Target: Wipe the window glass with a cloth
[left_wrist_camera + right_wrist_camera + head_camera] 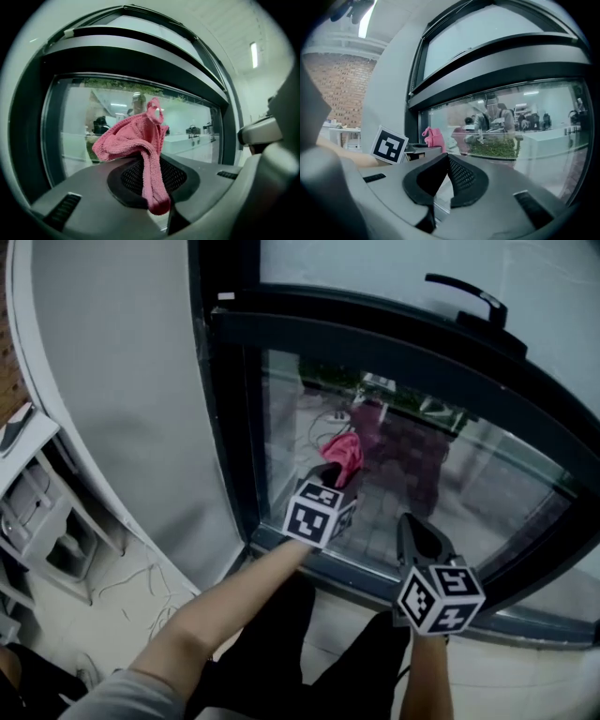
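Note:
The window glass sits in a dark frame straight ahead. A pink cloth is bunched against the lower left part of the pane, and I cannot tell if it touches. My left gripper is shut on the cloth. In the left gripper view the pink cloth hangs out over the closed jaws of the left gripper. My right gripper is lower and to the right, near the bottom frame rail, shut with nothing in it. In the right gripper view, the right gripper has its jaws together, with the cloth to its left.
A black window handle sticks out on the upper sash. A white wall panel stands left of the frame. Grey shelving is at the far left, with loose cables on the floor.

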